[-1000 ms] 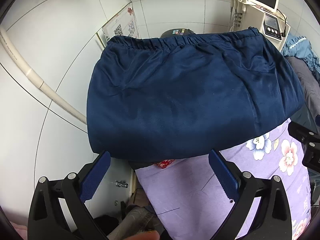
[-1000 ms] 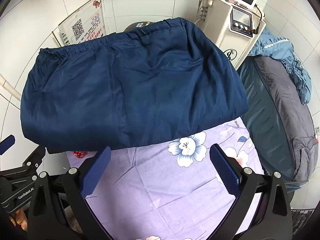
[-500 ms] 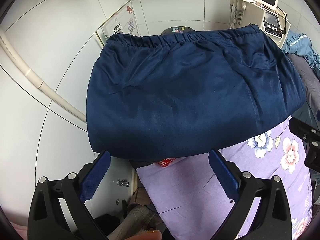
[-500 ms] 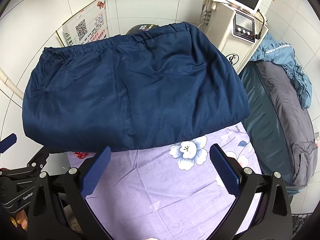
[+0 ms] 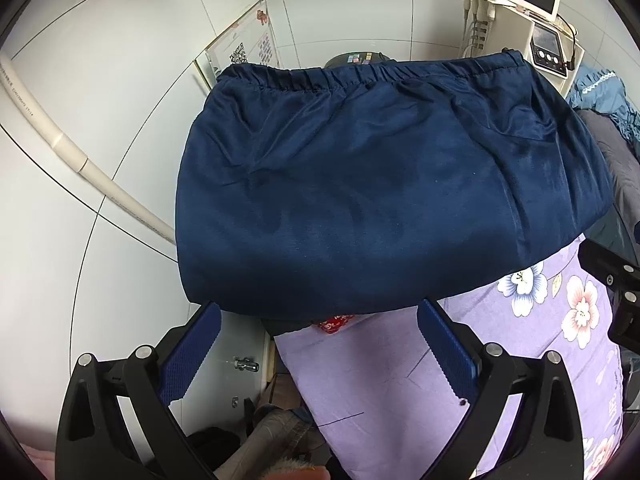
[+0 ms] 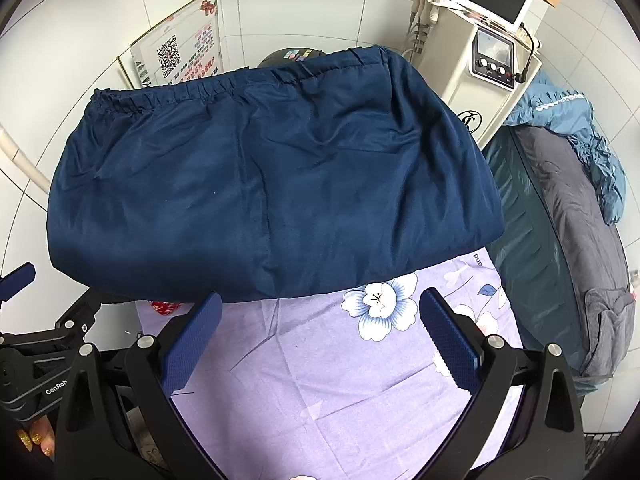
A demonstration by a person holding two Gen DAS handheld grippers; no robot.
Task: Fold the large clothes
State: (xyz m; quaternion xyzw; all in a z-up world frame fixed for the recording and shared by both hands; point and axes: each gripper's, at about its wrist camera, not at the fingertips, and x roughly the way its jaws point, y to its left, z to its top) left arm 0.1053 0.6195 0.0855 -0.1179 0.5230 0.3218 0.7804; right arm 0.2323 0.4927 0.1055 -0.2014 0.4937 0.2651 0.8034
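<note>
Garment (image 5: 380,184) folded, just beyond spread fingers (image 5: 192,356).

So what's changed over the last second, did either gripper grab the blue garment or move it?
Almost nothing. The left gripper and right gripper drifted slightly, so the view shifted a little. Neither took hold of anything: both sets of fingers are open and empty, short of the near edge. The garment lies folded as before on the purple floral sheet, waistband at the far side.
</note>
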